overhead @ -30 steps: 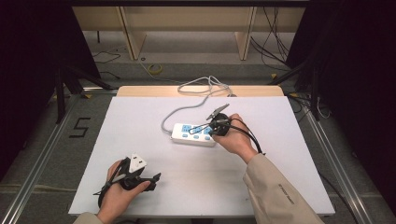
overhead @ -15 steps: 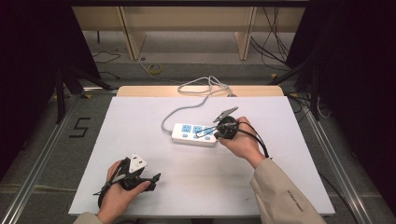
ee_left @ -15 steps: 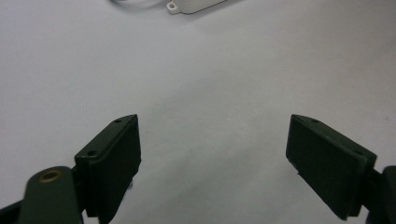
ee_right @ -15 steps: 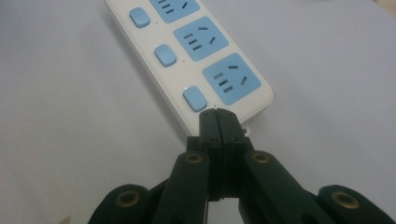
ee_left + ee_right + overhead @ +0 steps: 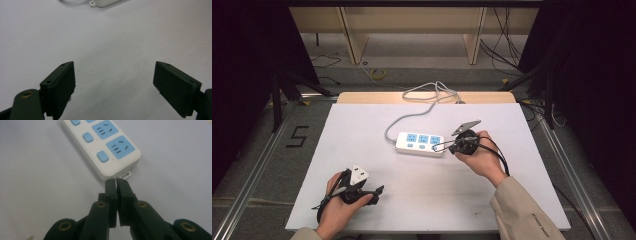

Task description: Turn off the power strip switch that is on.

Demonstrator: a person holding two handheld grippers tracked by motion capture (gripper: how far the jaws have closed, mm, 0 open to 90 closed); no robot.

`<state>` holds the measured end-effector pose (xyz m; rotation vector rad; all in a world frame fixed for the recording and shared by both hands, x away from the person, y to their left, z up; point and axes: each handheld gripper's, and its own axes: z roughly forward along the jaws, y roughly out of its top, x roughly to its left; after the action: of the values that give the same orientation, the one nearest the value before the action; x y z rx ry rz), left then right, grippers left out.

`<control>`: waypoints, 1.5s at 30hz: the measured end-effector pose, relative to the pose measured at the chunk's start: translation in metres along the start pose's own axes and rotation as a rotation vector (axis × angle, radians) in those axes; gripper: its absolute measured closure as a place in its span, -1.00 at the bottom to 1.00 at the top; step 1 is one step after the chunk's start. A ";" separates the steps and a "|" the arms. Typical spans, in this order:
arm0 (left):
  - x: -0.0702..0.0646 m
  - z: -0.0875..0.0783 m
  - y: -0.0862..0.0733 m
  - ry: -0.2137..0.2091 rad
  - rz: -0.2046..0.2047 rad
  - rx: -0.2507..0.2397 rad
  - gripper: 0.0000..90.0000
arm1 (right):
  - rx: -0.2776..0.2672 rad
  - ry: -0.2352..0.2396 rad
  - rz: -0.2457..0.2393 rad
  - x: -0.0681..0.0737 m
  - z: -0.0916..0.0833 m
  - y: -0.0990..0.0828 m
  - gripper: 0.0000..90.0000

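Note:
A white power strip (image 5: 419,144) with blue sockets lies flat in the middle of the white table (image 5: 362,130). My right gripper (image 5: 435,146) is at the strip's right end, pointing left at it. In the right gripper view its jaws (image 5: 115,181) stand almost together just off the end of the power strip (image 5: 105,145); they have just parted a sliver, with nothing between them. My left gripper (image 5: 379,190) rests near the front left of the table, pointing right. Its jaws (image 5: 113,75) are open over bare table, and a corner of the strip (image 5: 105,3) shows far off.
The strip's grey cable (image 5: 412,112) curves from its left end toward the far edge and coils there (image 5: 434,92). Dark floor, cables and metal rails surround the table.
My right hand has slid to the right, from over the strip's right half to just past its right end. The left hand has stayed put.

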<state>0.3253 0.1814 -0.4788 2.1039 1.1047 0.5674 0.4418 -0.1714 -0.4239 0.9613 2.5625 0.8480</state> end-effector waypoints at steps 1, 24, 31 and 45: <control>0.000 0.000 0.000 0.000 0.000 0.000 -0.61 | -0.001 -0.001 0.003 0.000 -0.001 -0.002 0.94; 0.001 0.001 -0.001 0.002 -0.001 0.005 -0.61 | -0.063 0.027 0.065 0.002 -0.025 -0.043 0.54; 0.001 0.002 -0.001 0.002 0.000 0.012 -0.61 | -0.086 0.038 0.089 0.002 -0.028 -0.060 0.41; 0.002 0.003 -0.001 0.003 -0.003 0.020 -0.61 | -0.142 0.041 0.119 0.005 -0.035 -0.095 0.30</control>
<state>0.3276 0.1828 -0.4815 2.1190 1.1192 0.5610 0.3744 -0.2401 -0.4547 1.0707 2.4599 1.0767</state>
